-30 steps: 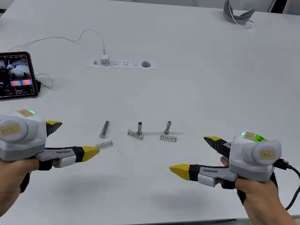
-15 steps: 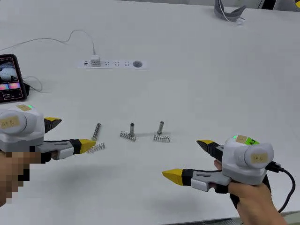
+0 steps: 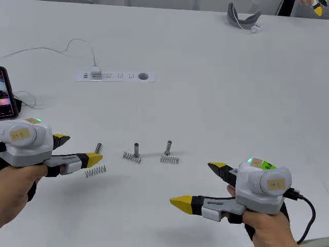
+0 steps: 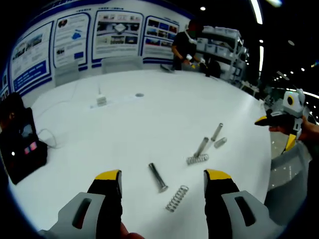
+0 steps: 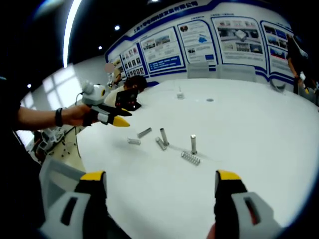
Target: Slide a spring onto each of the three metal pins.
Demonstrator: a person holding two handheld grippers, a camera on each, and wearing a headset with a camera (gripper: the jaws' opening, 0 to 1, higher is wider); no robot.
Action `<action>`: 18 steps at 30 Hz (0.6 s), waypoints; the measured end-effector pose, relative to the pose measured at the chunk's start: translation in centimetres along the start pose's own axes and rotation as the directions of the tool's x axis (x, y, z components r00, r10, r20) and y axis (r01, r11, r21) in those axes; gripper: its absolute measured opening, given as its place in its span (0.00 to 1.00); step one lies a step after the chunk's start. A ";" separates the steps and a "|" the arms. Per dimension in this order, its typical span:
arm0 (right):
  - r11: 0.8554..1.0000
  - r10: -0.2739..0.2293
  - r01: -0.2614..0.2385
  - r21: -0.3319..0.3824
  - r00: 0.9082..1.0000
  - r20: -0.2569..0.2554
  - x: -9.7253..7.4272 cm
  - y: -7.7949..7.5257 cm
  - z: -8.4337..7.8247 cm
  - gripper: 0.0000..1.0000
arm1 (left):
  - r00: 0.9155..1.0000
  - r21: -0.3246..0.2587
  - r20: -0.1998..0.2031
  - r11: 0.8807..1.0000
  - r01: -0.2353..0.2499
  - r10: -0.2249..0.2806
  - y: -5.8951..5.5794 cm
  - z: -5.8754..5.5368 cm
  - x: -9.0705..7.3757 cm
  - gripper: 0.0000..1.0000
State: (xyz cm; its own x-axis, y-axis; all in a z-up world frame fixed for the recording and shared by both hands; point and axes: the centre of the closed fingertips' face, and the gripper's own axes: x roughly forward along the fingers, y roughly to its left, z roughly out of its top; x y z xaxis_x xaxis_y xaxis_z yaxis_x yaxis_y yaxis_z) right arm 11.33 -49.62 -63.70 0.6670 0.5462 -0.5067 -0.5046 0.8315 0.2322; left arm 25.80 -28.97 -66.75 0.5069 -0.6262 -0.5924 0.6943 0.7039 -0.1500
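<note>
**Step in hand.** No spring is sitting on a pin yet. The work is standing at its first step, the pick-up of a spring.

**Task items, placed from the middle pin (image 3: 136,149).**
- The middle pin and the right pin (image 3: 168,147), just to its right, are appearing to stand upright on the white table (image 3: 221,103), with long axes vertical and free ends pointing up.
- The left pin (image 3: 98,148), on the middle pin's other side, is lying flat with its long axis running roughly away from the person. In the left gripper view its broader end seems to be pointing back toward that gripper.
- All three springs are lying flat.
  - The middle spring (image 3: 131,157) is lying at the middle pin's foot; touching or merely beside cannot be told.
  - The right spring (image 3: 169,160) is lying right of the middle pin, at the right pin's foot.
  - The left spring (image 3: 95,171) is lying left of the middle pin and nearer the person, with its axis roughly crosswise.

**Grippers.**
- The left gripper (image 3: 77,148) is hovering left of the middle pin, with its fingers spread and gripping nothing. One tip is just beside the left pin.
- The right gripper (image 3: 197,183) is hanging well to the near right of the middle pin, likewise spread and empty.

**Next move, as judged.** The left gripper is best placed to close across the left spring's coils — lightly, since it will likely crush or roll. The flat left pin will probably need holding or standing up before threading.
</note>
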 end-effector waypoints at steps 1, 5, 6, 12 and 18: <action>1.000 0.003 -0.003 -0.001 1.000 -0.001 0.0 0.0 -0.1 0.91 | 1.000 -0.002 -0.007 1.000 -0.002 0.002 0.0 -0.2 0.4 0.67; 1.000 0.007 -0.007 -0.002 1.000 -0.002 -0.1 -0.2 -0.2 0.91 | 0.999 -0.012 -0.029 1.000 -0.014 0.014 0.2 -0.6 1.3 0.64; 1.000 0.004 -0.004 -0.004 1.000 -0.004 -0.2 -0.3 -0.2 0.91 | 0.999 -0.021 -0.031 1.000 -0.019 0.018 0.3 -0.7 1.6 0.62; 1.000 0.004 -0.004 0.000 1.000 -0.002 -0.2 -0.5 -0.1 0.90 | 0.998 -0.055 -0.052 0.998 -0.027 0.024 0.7 -1.2 3.1 0.53; 1.000 0.009 -0.009 0.009 1.000 0.004 -0.2 -0.5 -0.1 0.90 | 0.998 -0.089 -0.065 0.996 -0.022 0.017 0.9 -1.6 4.8 0.39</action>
State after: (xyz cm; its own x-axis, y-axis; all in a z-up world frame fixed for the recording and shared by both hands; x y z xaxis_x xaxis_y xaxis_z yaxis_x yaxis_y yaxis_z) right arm 11.47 -50.16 -63.79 0.6645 0.5542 -0.5013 -0.5059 0.8274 0.2440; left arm 28.03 -30.86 -70.96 0.4840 -0.5914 -0.6449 0.6344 0.7448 -0.2069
